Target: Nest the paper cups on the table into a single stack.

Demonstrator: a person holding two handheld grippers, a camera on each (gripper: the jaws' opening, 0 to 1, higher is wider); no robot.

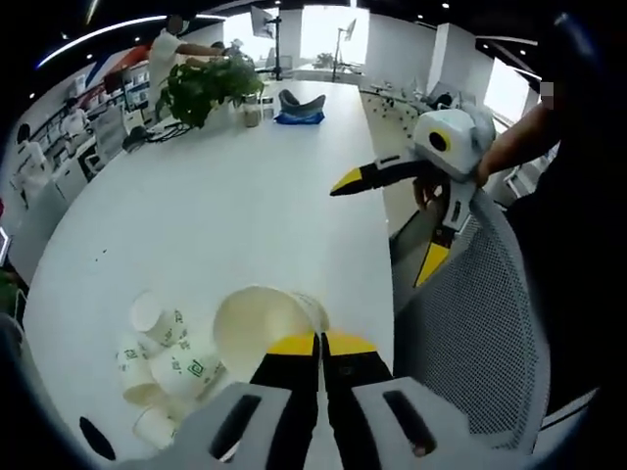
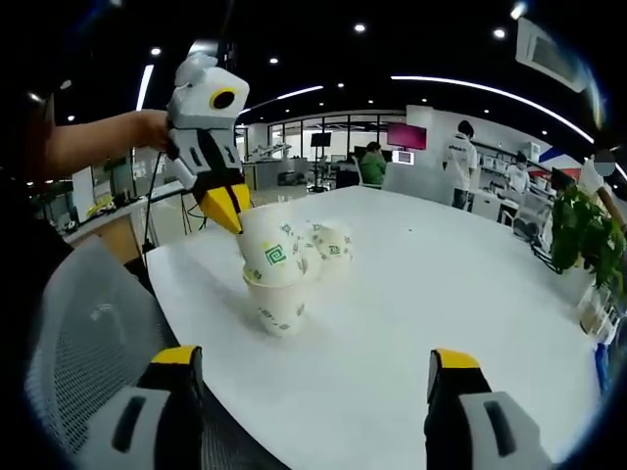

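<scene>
My left gripper (image 1: 319, 345) is clenched on the rim of a paper cup (image 2: 270, 253) just above the cups (image 2: 279, 305) on the desk (image 2: 441, 294); right gripper (image 2: 306, 377) released; best lower it straight, mouths aligned.

A grey mesh chair back (image 1: 480, 323) stands just right of the left gripper's jaws, while a leafy potted plant (image 1: 204, 88) and a blue bag (image 1: 299, 108) sit far ahead.

Grey tool (image 1: 320, 345) bodies, black fingers (image 2: 179, 392) tipped yellow
</scene>
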